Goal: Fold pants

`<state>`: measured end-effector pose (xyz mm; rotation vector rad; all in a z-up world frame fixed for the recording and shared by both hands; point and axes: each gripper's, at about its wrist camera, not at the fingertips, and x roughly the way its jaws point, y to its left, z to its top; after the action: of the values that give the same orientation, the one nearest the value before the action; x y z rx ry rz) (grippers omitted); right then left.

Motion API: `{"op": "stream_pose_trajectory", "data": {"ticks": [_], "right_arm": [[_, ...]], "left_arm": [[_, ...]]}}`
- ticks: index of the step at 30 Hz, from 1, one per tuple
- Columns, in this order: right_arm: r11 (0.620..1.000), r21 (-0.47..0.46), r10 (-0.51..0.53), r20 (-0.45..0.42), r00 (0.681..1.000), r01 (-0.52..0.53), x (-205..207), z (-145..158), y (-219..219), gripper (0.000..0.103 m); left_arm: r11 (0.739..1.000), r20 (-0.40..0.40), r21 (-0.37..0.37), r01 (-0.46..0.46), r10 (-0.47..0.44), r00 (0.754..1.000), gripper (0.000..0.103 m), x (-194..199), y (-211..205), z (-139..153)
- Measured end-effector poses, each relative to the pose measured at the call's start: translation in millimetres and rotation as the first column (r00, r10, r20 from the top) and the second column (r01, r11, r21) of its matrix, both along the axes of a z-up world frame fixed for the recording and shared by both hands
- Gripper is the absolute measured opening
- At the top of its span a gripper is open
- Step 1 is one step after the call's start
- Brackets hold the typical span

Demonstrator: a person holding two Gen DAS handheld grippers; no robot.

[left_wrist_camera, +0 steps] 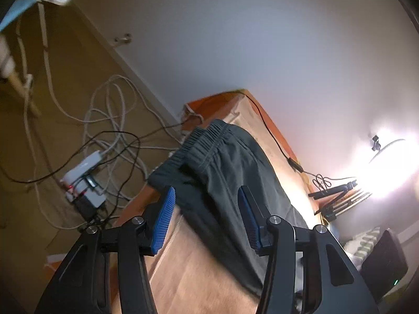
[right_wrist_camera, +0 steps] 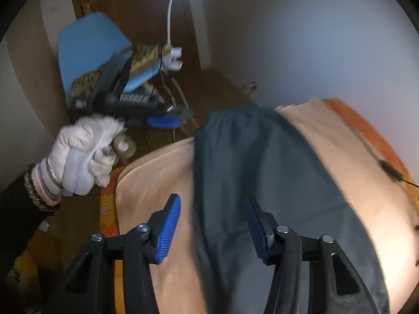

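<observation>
Dark grey pants [left_wrist_camera: 222, 172] with an elastic waistband lie on a peach cloth [left_wrist_camera: 199, 274] that covers the table. My left gripper [left_wrist_camera: 207, 206] is open and empty above the pants near the waistband end. In the right wrist view the pants [right_wrist_camera: 251, 162] lie lengthwise on the peach cloth [right_wrist_camera: 157, 183]. My right gripper [right_wrist_camera: 213, 217] is open and empty above their left edge. The left gripper [right_wrist_camera: 162, 122] also shows there, held off the table's far left corner by a white-gloved hand [right_wrist_camera: 83, 151].
White and black cables and a power strip [left_wrist_camera: 83, 183] lie on the wooden floor left of the table. A black cable [left_wrist_camera: 272, 130] runs along the table's orange far edge. A bright lamp [left_wrist_camera: 387, 162] glares at right. A blue chair [right_wrist_camera: 91, 52] stands behind.
</observation>
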<state>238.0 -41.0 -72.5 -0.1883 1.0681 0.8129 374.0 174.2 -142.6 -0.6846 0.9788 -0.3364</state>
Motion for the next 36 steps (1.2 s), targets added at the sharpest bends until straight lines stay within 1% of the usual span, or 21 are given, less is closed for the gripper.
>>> {"op": "stream_pose_trajectory", "data": {"ticks": [2,5,7,9,10,11,12,13,14,15,16,20,23,25,27,30,32,33,35,36], "right_arm": [[1.000,-0.020,0.003,-0.014,1.000,-0.004,1,-12,11,0.049],[0.999,-0.055,-0.004,-0.031,0.999,0.002,2,-28,18,0.044],[0.998,-0.068,-0.012,-0.046,0.999,0.009,4,-36,18,0.042],[0.996,-0.083,-0.021,-0.052,0.998,0.016,4,-43,17,0.035],[0.997,-0.080,-0.027,-0.062,0.998,0.021,4,-45,16,0.033],[0.997,-0.075,-0.032,-0.069,0.997,0.027,4,-47,15,0.029],[0.997,-0.072,-0.039,-0.077,0.996,0.034,5,-49,15,0.022],[0.997,-0.072,-0.043,-0.082,0.996,0.037,6,-52,14,0.019],[0.997,-0.073,-0.044,-0.083,0.996,0.038,8,-53,14,0.013],[0.996,-0.080,-0.045,-0.081,0.996,0.038,7,-56,15,0.004],[0.995,-0.089,-0.046,-0.076,0.996,0.039,8,-58,17,0.001],[0.996,-0.080,-0.042,-0.052,0.998,0.038,15,-49,16,0.000],[0.997,-0.071,-0.024,-0.033,0.999,0.022,16,-43,19,0.000],[0.997,-0.077,-0.017,-0.017,1.000,0.016,14,-40,21,0.000],[0.998,-0.065,-0.022,-0.023,1.000,0.020,14,-38,24,0.000],[0.999,-0.039,-0.012,-0.020,1.000,0.011,14,-33,28,0.000],[0.998,-0.065,-0.010,-0.010,1.000,0.009,12,-34,32,0.000],[0.997,-0.080,-0.007,-0.010,1.000,0.006,13,-37,34,0.000],[0.996,-0.084,-0.007,-0.030,1.000,0.004,13,-43,32,0.000],[0.996,-0.085,-0.005,-0.040,0.999,0.002,14,-45,31,0.000]], "left_arm": [[1.000,-0.018,0.008,0.004,-0.004,1.000,0.048,10,-4,-6],[1.000,-0.038,0.019,0.006,-0.005,0.999,0.048,23,-10,-14],[0.999,-0.031,0.043,-0.011,0.012,0.999,0.048,25,-13,-15],[0.998,-0.012,0.053,-0.019,0.019,1.000,0.045,25,-15,-12],[0.998,-0.007,0.063,-0.023,0.023,1.000,0.045,26,-16,-11],[0.996,0.002,0.079,-0.030,0.029,1.000,0.028,26,-16,-10],[0.994,0.009,0.100,-0.038,0.037,0.999,0.018,27,-17,-9],[0.993,0.020,0.107,-0.044,0.042,0.999,0.017,26,-16,-7],[0.993,0.028,0.107,-0.046,0.044,0.999,0.009,27,-16,-7],[0.992,0.038,0.114,-0.051,0.047,0.998,0.007,27,-16,-5],[0.992,0.047,0.113,-0.051,0.046,0.998,0.007,27,-16,-4],[0.990,0.088,0.130,-0.059,0.048,0.995,0.006,24,-15,4],[0.991,0.086,0.121,-0.065,0.054,0.995,0.006,23,-11,2],[0.985,0.099,0.157,-0.073,0.057,0.993,0.006,20,-11,4],[0.987,0.100,0.143,-0.080,0.066,0.993,0.006,16,-7,4],[0.985,0.080,0.154,-0.080,0.069,0.994,0.006,16,-2,-1],[0.984,0.053,0.168,-0.065,0.057,0.997,0.006,20,-4,-5],[0.983,0.054,0.174,-0.063,0.054,0.997,0.006,20,-4,-4],[0.985,0.035,0.160,-0.066,0.061,0.998,0.007,20,-2,-5],[0.988,0.008,0.133,-0.073,0.073,0.997,0.012,20,1,-9]]}}
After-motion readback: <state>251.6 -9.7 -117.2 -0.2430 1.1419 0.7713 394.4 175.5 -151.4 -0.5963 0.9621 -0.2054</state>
